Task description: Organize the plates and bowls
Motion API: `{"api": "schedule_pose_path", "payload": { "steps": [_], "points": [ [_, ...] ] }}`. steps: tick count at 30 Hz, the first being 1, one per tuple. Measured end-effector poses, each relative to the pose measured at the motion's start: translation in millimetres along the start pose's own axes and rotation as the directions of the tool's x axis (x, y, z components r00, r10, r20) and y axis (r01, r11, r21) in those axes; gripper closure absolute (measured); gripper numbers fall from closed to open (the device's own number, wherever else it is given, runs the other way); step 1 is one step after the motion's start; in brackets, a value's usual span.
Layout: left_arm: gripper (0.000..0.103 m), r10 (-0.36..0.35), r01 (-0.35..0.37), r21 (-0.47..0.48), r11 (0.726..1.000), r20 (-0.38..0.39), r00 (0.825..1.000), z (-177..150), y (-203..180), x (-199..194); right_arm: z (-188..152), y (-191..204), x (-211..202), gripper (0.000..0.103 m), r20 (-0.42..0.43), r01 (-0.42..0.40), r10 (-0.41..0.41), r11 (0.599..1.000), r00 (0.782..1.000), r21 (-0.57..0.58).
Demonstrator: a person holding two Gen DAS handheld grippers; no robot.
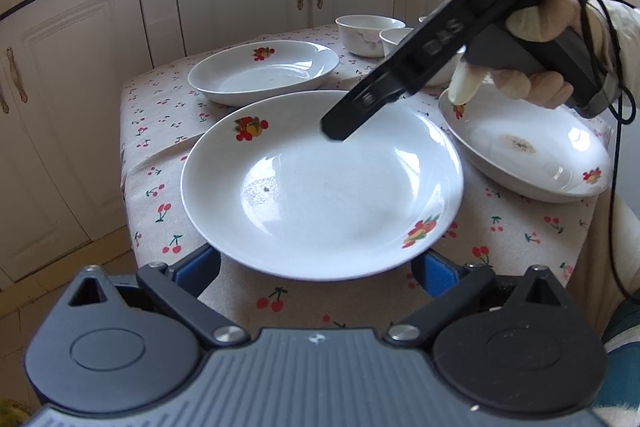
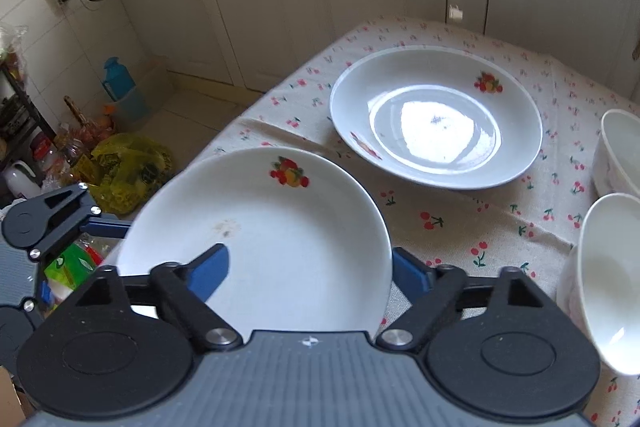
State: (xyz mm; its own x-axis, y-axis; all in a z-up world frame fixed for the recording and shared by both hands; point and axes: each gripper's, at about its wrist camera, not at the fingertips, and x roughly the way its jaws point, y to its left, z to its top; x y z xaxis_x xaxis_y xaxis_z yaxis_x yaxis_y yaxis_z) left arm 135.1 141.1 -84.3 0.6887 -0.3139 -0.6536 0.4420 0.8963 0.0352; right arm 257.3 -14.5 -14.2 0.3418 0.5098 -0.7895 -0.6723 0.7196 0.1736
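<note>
Plate (image 1: 320,183) with fruit prints sits at the near edge of the cherry-cloth desk (image 1: 160,155). Its rim lies between the wide-spread fingers of the left hand-held gripper (image 1: 320,267); I cannot tell whether they press on it. The right hand-held gripper (image 2: 310,273), lettered what reads like "DAS", stands open astride the rim, gripping nothing, and partly hides the white bowls (image 1: 368,35). Two more plates (image 1: 260,73) lie behind and to the right.
</note>
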Motion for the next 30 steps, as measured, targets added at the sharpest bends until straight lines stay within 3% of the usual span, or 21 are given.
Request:
{"api": "schedule_pose_path", "payload": {
  "steps": [9, 18, 23, 26, 30],
  "points": [
    [0.002, 0.054, -0.054, -0.063, 0.997, 0.000, 0.999, -3.5, -10.6, -30.9, -24.3, 15.5, -61.5, 0.000, 0.119, 0.066, -0.061, 0.997, 0.991, -0.040],
    [0.001, 0.118, -0.115, -0.104, 0.988, 0.025, 0.993, -2.7, -48.4, -57.7, -89.2, 17.0, -115.1, 0.000, 0.164, 0.156, -0.154, 0.988, 0.974, -0.001],
    [0.001, 0.134, -0.131, -0.048, 0.990, 0.060, 0.989, -1.1, -75.7, -62.9, -128.7, 15.8, -135.5, 0.000, 0.182, 0.209, -0.209, 0.978, 0.961, 0.022],
    [0.001, 0.112, -0.109, -0.040, 0.993, 0.081, 0.990, 2.5, -86.6, -64.2, -148.7, 13.3, -144.5, 0.000, 0.186, 0.220, -0.225, 0.974, 0.956, 0.049],
    [0.001, 0.051, -0.047, -0.086, 0.995, 0.049, 0.998, 10.5, -93.3, -60.8, -171.8, 11.1, -155.9, 0.000, 0.186, 0.229, -0.236, 0.972, 0.954, 0.054]
  ]
}}
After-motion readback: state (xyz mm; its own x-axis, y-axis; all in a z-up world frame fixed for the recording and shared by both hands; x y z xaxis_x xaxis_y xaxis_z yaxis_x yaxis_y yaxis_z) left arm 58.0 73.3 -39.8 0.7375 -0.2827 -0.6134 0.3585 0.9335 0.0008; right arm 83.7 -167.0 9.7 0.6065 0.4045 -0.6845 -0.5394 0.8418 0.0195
